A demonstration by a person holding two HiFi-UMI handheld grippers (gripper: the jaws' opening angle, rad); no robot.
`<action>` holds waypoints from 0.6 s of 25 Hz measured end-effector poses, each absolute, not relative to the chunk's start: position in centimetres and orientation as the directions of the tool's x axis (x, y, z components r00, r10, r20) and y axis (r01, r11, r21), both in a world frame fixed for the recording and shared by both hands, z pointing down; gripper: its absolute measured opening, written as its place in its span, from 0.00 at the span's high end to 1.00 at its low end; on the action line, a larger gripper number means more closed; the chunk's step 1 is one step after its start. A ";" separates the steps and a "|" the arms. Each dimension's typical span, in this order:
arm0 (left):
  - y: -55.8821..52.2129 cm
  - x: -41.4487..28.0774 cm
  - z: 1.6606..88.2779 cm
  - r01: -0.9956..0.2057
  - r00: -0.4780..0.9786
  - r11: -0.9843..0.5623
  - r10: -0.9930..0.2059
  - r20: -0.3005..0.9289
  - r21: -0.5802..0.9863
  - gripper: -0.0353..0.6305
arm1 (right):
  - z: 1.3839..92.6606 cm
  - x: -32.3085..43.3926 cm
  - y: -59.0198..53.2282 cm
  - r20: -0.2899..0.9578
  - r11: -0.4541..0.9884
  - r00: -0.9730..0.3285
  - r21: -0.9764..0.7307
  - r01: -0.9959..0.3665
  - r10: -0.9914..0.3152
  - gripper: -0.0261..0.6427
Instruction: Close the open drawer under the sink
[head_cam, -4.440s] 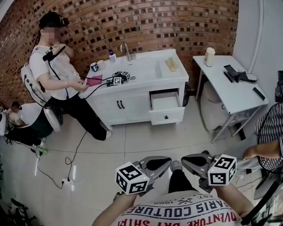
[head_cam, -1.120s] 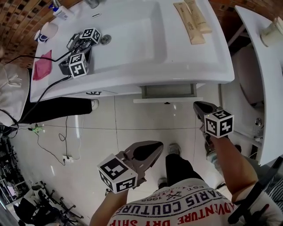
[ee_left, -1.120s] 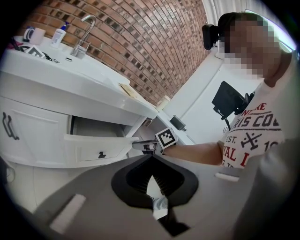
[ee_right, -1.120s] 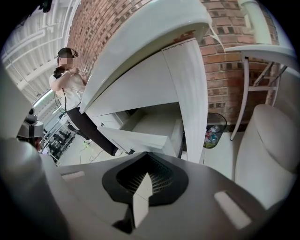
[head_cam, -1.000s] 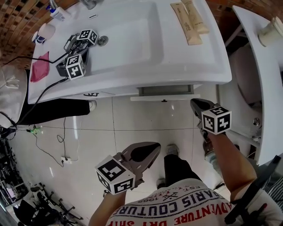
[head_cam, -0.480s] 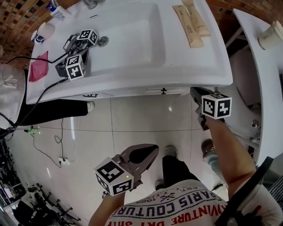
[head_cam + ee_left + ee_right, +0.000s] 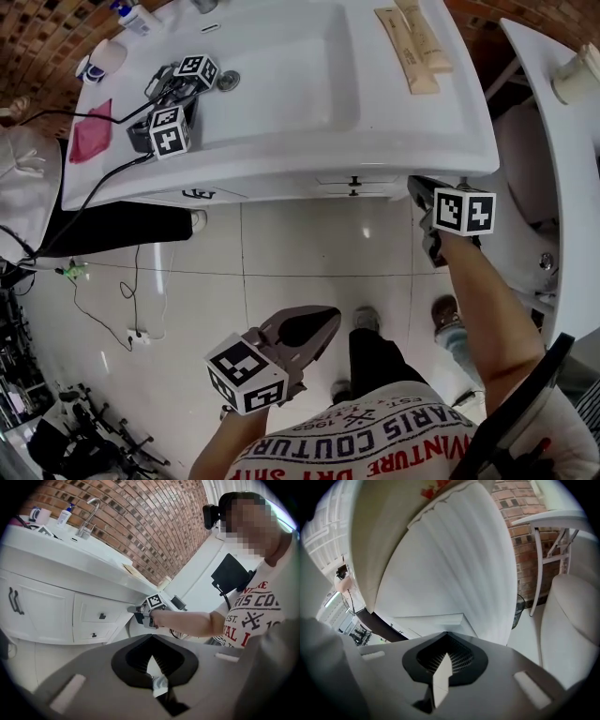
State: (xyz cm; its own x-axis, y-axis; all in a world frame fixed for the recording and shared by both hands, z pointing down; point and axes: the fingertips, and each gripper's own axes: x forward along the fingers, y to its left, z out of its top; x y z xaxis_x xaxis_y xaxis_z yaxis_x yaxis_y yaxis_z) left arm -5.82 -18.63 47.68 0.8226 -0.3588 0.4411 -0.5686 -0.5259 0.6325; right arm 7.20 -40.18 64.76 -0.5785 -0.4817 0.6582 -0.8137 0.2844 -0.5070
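Head view: nearest the operator, the left gripper (image 7: 323,319) is held low over the floor tiles (image 7: 309,253), close to the body and well apart from the cabinet. The left gripper view shows its jaws brought fully together with nothing between them. Farther out, the right gripper (image 7: 422,192) sits at the right end of the vanity front, just below the tabletop (image 7: 459,131) lip. The right gripper view shows its jaws likewise pressed together and empty, facing a broad white surface that is probably the cabinet's end panel, though the wide-angle distortion makes this uncertain. Whether the jaw tips touch the cabinet cannot be determined. The drawer (image 7: 354,180) lies just beside the right gripper, to its left along the cabinet front. From above, only its knob and a thin edge of the front are visible under the tabletop lip. In the left gripper view the drawer (image 7: 100,616) stands above a second drawer front (image 7: 93,634), and both appear flush with the cabinet face, so no drawer projects. The long axis of the front runs horizontally along the vanity, and its travel is straight back toward the brick wall (image 7: 140,522). Judgement: the closing stroke appears complete. If any seating push remains, it falls to the right gripper, which is much the nearer, applied to the front to the left of its jaws. Beyond lie the sink (image 7: 281,75) and two spare marker cubes (image 7: 169,131).
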 end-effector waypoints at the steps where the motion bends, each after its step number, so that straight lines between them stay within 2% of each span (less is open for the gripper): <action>1: -18.3 -5.6 47.7 -0.567 0.823 -0.530 -0.353 0.444 0.630 0.97 | 64.9 7.2 -40.2 0.662 0.285 -0.575 -0.502 -0.816 -0.481 0.95; 7: -16.9 -6.2 47.6 -0.582 0.813 -0.533 -0.362 0.457 0.613 0.97 | 64.2 7.1 -40.8 0.632 0.271 -0.580 -0.522 -0.809 -0.514 0.95; 11: -16.1 -5.8 47.1 -0.573 0.820 -0.547 -0.366 0.441 0.610 0.97 | 62.7 6.9 -37.9 0.640 0.329 -0.591 -0.491 -0.806 -0.492 0.95; 15: -14.8 -5.0 45.9 -0.539 0.842 -0.595 -0.361 0.401 0.597 0.97 | 59.0 6.7 -32.7 0.596 0.382 -0.626 -0.496 -0.780 -0.503 0.95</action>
